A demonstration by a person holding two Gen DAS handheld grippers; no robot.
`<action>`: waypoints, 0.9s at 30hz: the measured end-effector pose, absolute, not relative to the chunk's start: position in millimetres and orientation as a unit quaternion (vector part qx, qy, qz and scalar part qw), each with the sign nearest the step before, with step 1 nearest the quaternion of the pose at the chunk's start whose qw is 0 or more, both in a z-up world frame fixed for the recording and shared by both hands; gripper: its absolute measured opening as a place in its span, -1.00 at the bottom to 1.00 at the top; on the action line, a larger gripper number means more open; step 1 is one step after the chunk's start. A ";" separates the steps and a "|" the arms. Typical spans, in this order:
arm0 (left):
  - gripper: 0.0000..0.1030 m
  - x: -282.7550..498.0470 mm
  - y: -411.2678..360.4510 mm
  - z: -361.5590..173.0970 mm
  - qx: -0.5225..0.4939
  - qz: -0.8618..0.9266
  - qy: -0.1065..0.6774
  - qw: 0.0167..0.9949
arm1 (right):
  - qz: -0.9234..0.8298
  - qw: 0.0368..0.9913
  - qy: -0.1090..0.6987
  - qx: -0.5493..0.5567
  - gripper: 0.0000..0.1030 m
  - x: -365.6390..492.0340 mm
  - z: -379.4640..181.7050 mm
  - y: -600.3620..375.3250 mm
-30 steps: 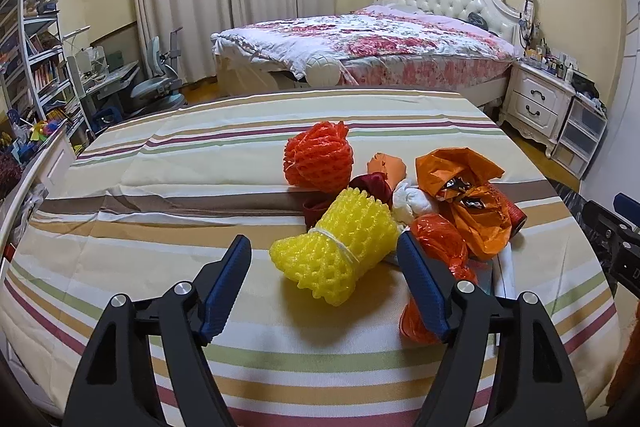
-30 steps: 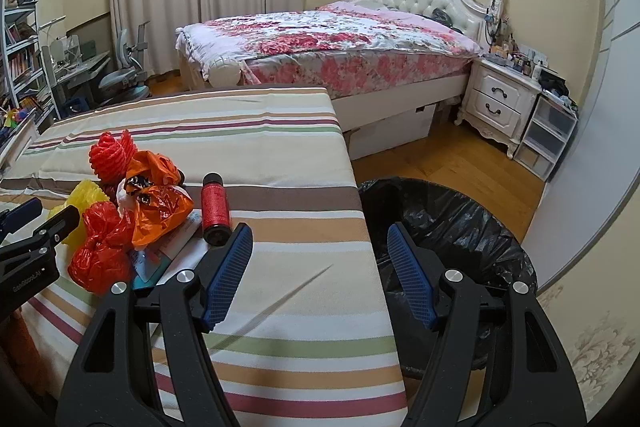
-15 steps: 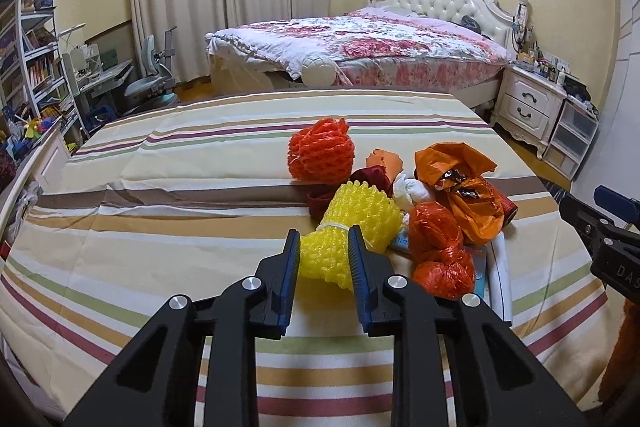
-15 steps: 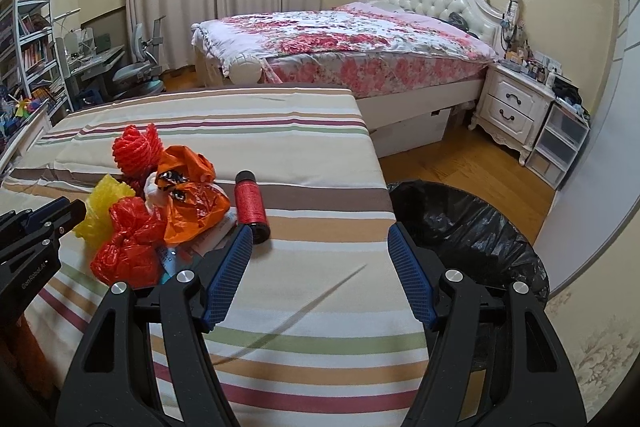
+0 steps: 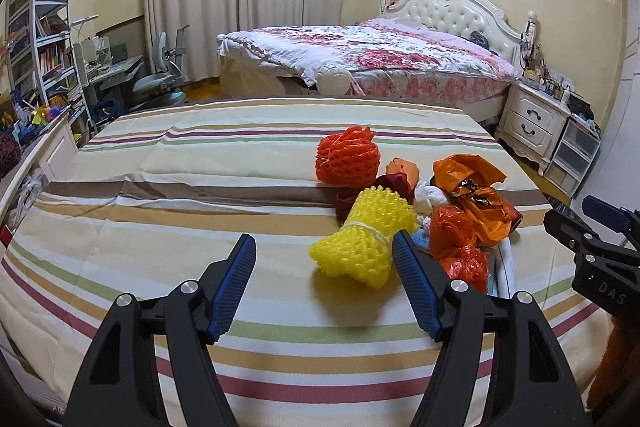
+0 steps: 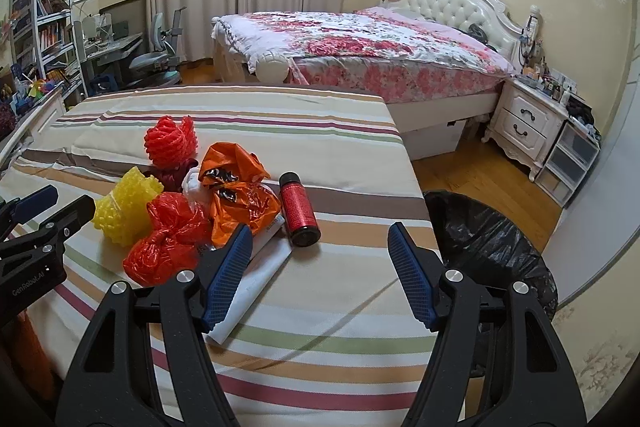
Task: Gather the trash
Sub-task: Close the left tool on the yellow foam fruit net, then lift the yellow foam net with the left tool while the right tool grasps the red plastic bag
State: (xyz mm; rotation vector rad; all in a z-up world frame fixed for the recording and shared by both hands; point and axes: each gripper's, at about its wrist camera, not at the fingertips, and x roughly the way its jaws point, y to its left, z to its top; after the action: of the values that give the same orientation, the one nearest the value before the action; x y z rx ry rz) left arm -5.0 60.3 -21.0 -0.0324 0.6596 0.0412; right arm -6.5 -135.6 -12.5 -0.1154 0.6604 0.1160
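Note:
A pile of trash lies on the striped table [image 5: 200, 187]: a yellow foam net [image 5: 362, 245], an orange-red foam net [image 5: 347, 157], an orange plastic bag [image 5: 476, 193], a red plastic bag [image 5: 458, 245], white tissue [image 5: 430, 195]. My left gripper [image 5: 324, 267] is open, with the yellow net just ahead, near its right finger. In the right wrist view my right gripper [image 6: 320, 259] is open and empty, behind a red bottle [image 6: 298, 209] lying on its side and white paper [image 6: 256, 275]. A black-lined trash bin [image 6: 492, 243] stands right of the table.
A bed with a floral cover [image 5: 360, 59] stands behind the table. A white nightstand [image 5: 532, 123] and drawers are at the right. Shelves, a desk and a chair [image 5: 160, 79] are at the left. The other gripper [image 5: 592, 251] shows at the right edge.
My left gripper shut half a second ago in front of the yellow net and has opened again, empty. My right gripper has swung left toward the pile and stayed open.

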 end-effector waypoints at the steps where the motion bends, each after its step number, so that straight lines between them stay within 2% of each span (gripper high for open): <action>1: 0.38 -2.5 57.3 -20.9 -0.008 0.019 0.323 0.946 | 0.054 0.943 0.324 -0.055 0.33 -6.0 -12.6 -137.1; 11: 0.35 25.4 36.6 -41.6 0.040 -0.001 0.356 0.934 | 0.038 0.940 0.336 -0.035 0.33 -1.2 -19.3 -159.9; 12: 0.26 26.4 35.3 -44.0 0.045 -0.002 0.359 0.932 | 0.038 0.940 0.336 -0.034 0.33 -0.8 -19.4 -160.9; 13: 0.04 26.8 34.2 -45.8 0.050 -0.004 0.363 0.931 | 0.039 0.940 0.337 -0.034 0.33 -0.7 -19.3 -161.2; 16: -0.06 21.6 34.3 -44.1 0.054 -0.006 0.355 0.933 | 0.042 0.940 0.336 -0.033 0.33 -0.8 -19.1 -159.6; 27: -0.08 -11.7 72.2 -25.6 0.015 0.046 0.324 0.945 | 0.082 0.940 0.326 -0.053 0.33 -9.3 -9.4 -126.7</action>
State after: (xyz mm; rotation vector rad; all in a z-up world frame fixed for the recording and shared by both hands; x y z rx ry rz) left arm -11.7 72.2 -25.6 0.0312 0.6611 0.0929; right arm -9.3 -126.7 -9.4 -0.1076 0.6651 0.1664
